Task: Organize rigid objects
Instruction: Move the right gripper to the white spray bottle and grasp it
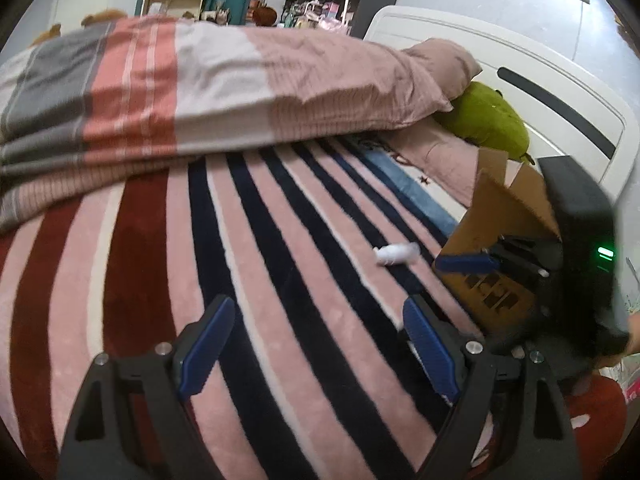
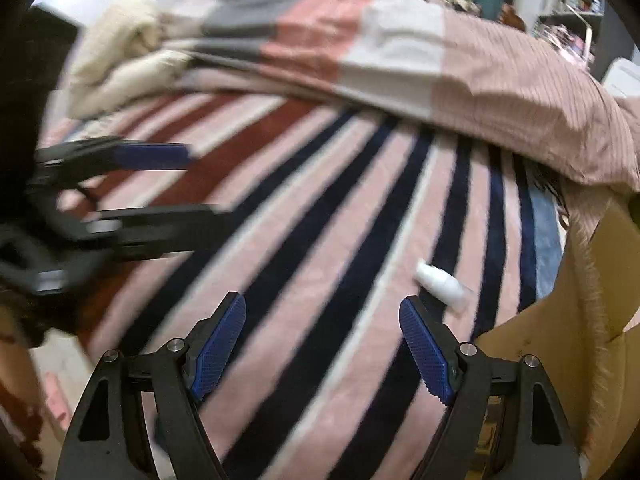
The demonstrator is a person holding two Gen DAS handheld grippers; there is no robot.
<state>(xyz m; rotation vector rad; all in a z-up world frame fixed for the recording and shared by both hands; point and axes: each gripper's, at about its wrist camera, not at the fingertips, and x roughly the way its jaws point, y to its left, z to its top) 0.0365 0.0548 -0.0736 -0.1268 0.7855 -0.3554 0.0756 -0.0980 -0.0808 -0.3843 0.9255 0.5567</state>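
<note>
Bottle: a small white spray bottle (image 2: 442, 285) lies on its side on the striped blanket (image 1: 280, 280), the only loose rigid item I can see on the bed.
Bottle versus right jaws: in my right wrist view it sits ahead of and just outside the right-hand finger, near its tip, not between the pads and not touching them.
Bottle versus left jaws: in my left wrist view it lies well ahead, up and to the right, apart from both fingers.
Right gripper (image 2: 322, 344): jaws wide, nothing held; only blanket shows between the blue pads.
Left gripper (image 1: 318, 350): jaws wide, nothing held.
Container: an open cardboard box (image 2: 560, 360) stands on the blanket just right of the bottle, flaps up; I cannot tell what is inside from either view.
Beyond: a folded striped duvet (image 1: 200, 92) lies across the far side of the bed; a green plush toy (image 1: 488, 120) is tucked by the white headboard (image 1: 560, 92).
</note>
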